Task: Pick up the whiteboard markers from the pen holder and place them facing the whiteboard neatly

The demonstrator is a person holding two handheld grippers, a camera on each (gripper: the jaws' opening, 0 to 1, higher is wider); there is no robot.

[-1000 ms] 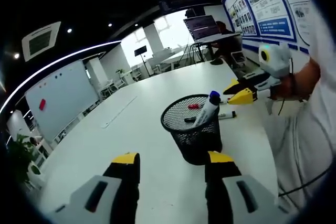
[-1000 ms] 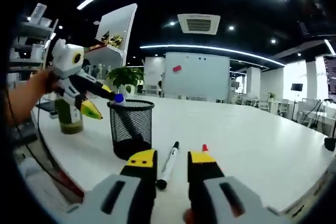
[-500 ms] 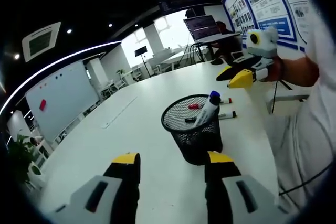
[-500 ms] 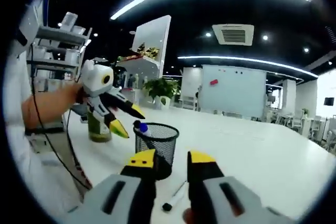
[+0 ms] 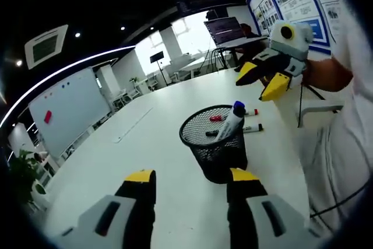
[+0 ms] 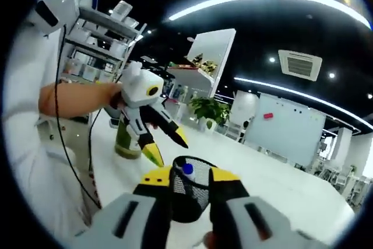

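No text can be read anywhere. The blue-framed wall posters in the left gripper view carry printed lines and small pictures, but the print is too small and blurred to make out. The monitor beyond the desk shows only unreadable rows.

a long white table carries everything. a black mesh pen holder stands upright on it near the table's near edge. just behind the pen holder, two markers lie flat on the tabletop: a black-capped marker and, a little farther behind the holder, a red-capped marker. beside the pen holder, toward the person, a green bottle stands upright on the table.
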